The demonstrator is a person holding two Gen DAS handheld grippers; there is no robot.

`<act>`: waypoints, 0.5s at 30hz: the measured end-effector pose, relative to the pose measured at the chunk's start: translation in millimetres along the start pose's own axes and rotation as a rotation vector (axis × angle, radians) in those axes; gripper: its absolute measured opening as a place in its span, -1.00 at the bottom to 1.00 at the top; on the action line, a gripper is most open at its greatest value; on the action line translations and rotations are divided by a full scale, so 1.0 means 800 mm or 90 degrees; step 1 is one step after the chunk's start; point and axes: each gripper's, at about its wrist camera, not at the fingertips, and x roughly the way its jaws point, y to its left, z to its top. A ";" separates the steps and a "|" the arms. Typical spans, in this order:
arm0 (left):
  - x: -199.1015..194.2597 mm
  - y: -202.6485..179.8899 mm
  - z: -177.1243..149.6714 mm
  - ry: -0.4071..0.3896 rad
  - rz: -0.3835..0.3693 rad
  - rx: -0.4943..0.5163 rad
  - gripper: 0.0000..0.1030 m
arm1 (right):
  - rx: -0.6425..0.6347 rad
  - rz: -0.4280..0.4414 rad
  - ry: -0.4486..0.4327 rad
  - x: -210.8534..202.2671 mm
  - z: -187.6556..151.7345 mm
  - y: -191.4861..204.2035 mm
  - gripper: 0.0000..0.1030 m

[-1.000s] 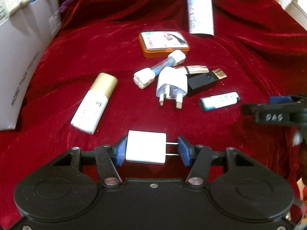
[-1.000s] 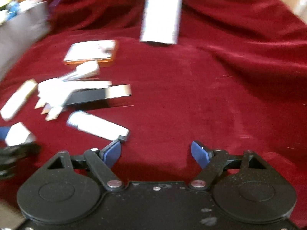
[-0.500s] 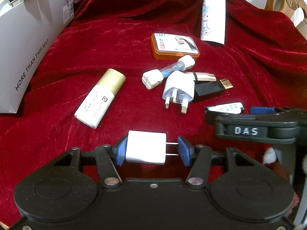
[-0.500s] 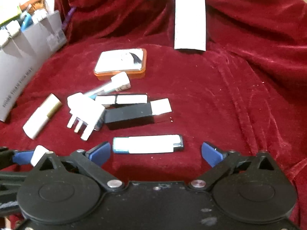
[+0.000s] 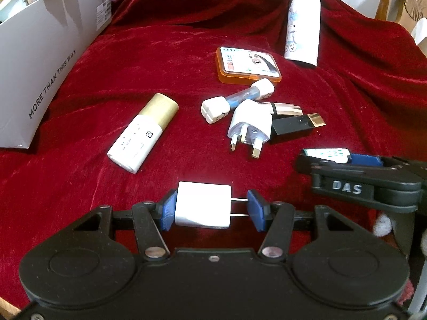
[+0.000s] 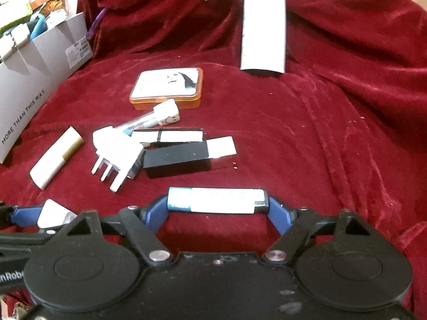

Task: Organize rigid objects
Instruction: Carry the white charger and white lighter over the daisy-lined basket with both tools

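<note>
From the left wrist, the left tongs [image 5: 210, 207] grip a white charger cube [image 5: 203, 204] lifted in front of the three-pin plug [image 5: 250, 125]; the carry step seems in hand, likely toward the grey box [image 5: 45, 61], far left of that plug over open red cloth [image 5: 133, 58]. From the right wrist, the right tongs [image 6: 217, 208] bracket a lighter [image 6: 217, 200] just nearer than the plug [image 6: 117, 152], pads at both ends but whether clamped I cannot tell; next it needs squeezing and lifting clear of the pile

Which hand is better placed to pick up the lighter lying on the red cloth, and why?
The right. Its tongs already straddle the lighter, one blue pad at each end. The left tongs are occupied, clamped on the white charger.
</note>
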 end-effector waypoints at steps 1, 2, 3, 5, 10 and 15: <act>-0.001 0.000 0.000 0.001 0.000 -0.001 0.03 | 0.005 0.001 -0.002 -0.001 0.000 -0.003 0.55; -0.003 -0.001 -0.001 0.001 0.000 -0.002 0.03 | 0.012 0.003 -0.005 -0.006 0.000 -0.007 0.55; -0.006 -0.002 -0.001 0.001 0.000 -0.003 0.03 | 0.018 0.005 -0.008 -0.011 0.000 -0.011 0.55; -0.011 -0.004 -0.003 -0.001 0.002 -0.005 0.03 | 0.027 0.006 -0.015 -0.023 -0.001 -0.017 0.55; -0.033 -0.011 -0.008 -0.013 0.002 -0.009 0.03 | 0.040 0.017 -0.030 -0.050 -0.004 -0.027 0.55; -0.060 -0.019 -0.016 -0.028 0.001 -0.005 0.03 | 0.047 0.034 -0.047 -0.082 -0.013 -0.030 0.55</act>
